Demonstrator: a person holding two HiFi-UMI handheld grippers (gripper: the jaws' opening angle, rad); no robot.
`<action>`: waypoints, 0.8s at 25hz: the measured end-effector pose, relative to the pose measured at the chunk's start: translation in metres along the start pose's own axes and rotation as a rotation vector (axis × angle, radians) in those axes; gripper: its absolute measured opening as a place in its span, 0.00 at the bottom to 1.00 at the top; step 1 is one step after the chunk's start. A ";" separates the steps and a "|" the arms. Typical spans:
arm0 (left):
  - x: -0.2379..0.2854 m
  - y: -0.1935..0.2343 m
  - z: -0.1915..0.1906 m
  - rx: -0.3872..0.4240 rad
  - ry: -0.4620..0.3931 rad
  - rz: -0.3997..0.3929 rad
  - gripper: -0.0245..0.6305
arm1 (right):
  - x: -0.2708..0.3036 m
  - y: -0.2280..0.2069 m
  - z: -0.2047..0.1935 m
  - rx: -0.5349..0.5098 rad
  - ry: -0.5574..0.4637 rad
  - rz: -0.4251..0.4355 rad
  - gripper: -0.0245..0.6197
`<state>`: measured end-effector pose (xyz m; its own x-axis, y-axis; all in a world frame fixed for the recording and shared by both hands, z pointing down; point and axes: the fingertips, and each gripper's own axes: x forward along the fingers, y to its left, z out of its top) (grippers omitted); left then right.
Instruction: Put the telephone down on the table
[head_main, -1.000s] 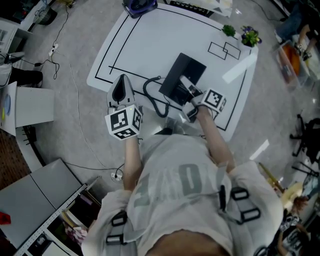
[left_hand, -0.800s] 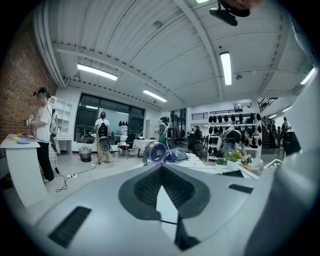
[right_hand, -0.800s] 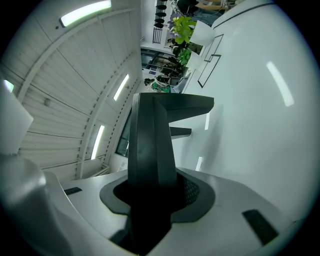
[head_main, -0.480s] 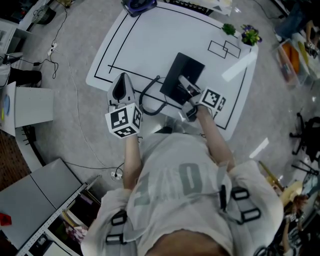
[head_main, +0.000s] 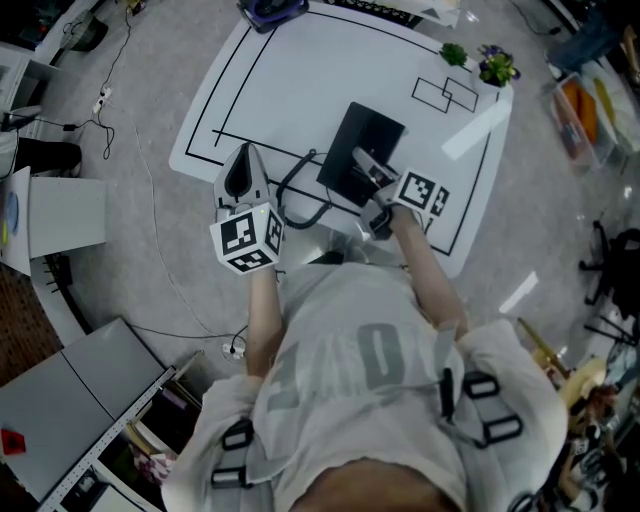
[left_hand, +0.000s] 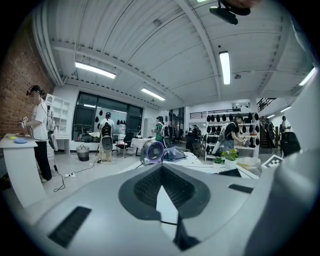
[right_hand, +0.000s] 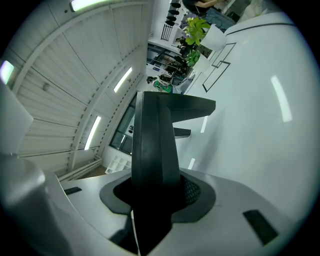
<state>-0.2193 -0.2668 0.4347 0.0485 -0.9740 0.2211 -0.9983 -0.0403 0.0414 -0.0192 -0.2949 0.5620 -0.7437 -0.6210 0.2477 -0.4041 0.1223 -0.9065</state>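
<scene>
While unclear overhead, telephone (right_hand: 152, 150) between fingers (right_hand: 191, 190).

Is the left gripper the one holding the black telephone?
No, the left gripper has its jaws together with nothing between them, while the right gripper grips the black telephone.

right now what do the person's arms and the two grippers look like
Both the left gripper and the right gripper are light grey, rounded wedge-shaped shells with dark ribbed pads. Each carries a white cube with black square markers at the back. The person wears a pale grey short-sleeved T-shirt with large faded lettering and dark harness straps.
</scene>
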 end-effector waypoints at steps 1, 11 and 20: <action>0.000 -0.001 0.001 0.002 -0.001 -0.002 0.05 | 0.000 0.000 0.000 -0.005 0.004 -0.006 0.28; -0.002 -0.010 0.001 0.005 -0.005 -0.019 0.05 | 0.000 -0.006 0.001 -0.090 0.057 -0.152 0.33; -0.009 -0.003 0.003 0.002 -0.014 -0.006 0.05 | -0.003 -0.017 0.002 -0.118 0.083 -0.260 0.42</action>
<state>-0.2164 -0.2586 0.4298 0.0546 -0.9767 0.2077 -0.9980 -0.0470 0.0413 -0.0088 -0.2965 0.5760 -0.6464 -0.5783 0.4977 -0.6420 0.0598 -0.7643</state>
